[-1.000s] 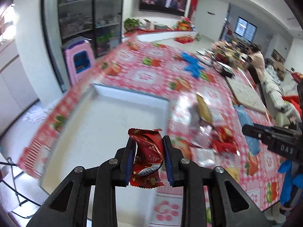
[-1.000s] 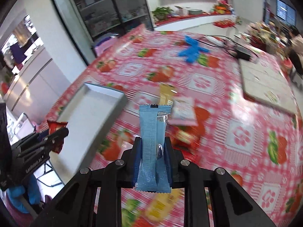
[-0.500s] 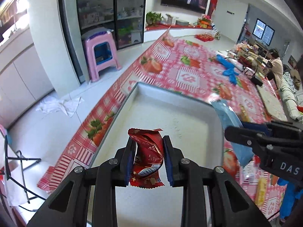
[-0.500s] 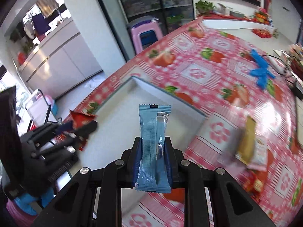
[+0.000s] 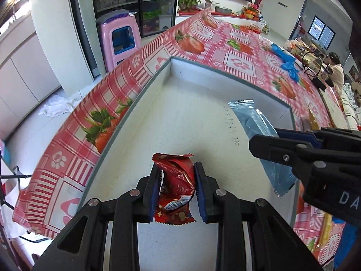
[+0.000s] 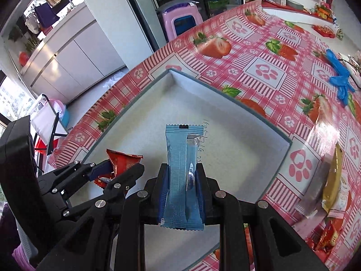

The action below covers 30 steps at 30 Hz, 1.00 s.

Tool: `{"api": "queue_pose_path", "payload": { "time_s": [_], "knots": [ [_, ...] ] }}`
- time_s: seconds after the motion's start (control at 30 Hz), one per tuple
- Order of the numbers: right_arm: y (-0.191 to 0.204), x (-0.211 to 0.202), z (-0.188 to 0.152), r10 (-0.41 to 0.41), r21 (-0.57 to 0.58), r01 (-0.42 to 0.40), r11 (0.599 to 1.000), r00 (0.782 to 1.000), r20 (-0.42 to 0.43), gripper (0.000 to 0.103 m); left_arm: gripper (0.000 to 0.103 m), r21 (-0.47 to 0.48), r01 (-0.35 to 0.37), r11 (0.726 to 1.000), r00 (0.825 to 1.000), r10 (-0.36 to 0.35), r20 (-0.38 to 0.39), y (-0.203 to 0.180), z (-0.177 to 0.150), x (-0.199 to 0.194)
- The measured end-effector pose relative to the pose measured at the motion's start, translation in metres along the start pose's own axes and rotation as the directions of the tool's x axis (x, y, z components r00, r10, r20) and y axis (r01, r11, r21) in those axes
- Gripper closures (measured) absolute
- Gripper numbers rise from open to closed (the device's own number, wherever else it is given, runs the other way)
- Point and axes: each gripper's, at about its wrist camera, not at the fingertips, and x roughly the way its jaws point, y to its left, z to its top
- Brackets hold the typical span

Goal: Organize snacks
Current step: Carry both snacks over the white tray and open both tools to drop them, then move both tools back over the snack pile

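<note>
Snacks are what we are carrying in both claws, and both are hanging over the white tray [image 5: 140,103], which we judge is the collecting place for them. We are clamping the left gripper [image 5: 177,188] on a crumpled red snack packet [image 5: 176,180], pinched across its middle so the loose ends are sticking out above and below the blue pads [image 5: 199,187]. We are clamping the right gripper [image 6: 181,188] on a long light-blue wafer packet [image 6: 181,171], held upright near its lower end, so most of its length is standing free beyond the fingers. Gripping low like this is probably leaving room to lay the packet flat on the tray floor. In the right wrist view the left gripper [image 6: 119,170] is sitting just to the left of the right one, near the tray's near-left side. Further snack packets [image 6: 331,180] are lying on the strawberry tablecloth [image 6: 259,67] to the right of the tray, apparently waiting their turn. Whether either packet is touching the tray floor, we cannot tell.
</note>
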Motion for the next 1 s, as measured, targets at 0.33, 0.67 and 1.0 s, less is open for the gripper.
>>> {"api": "queue_pose_path", "payload": {
  "time_s": [0.33,0.67,1.0],
  "knots": [
    [-0.003,-0.001,-0.002,-0.040,-0.008,0.040,0.999,0.999,-0.016,0.000,0.019,-0.008,-0.044,0.999,0.997,0.044,0.068,-0.004,-0.001,-0.013],
    [-0.052,-0.047,-0.024,-0.114,0.100,0.109,0.989,0.992,0.047,0.000,0.019,0.036,0.015,0.999,0.998,-0.018,0.064,-0.038,-0.004,-0.033],
    [-0.159,-0.102,-0.092,-0.256,0.332,0.233,0.914,0.966,0.027,0.000,0.019,0.159,0.050,0.986,0.996,-0.060,0.059,-0.098,-0.017,-0.048]
  ]
}}
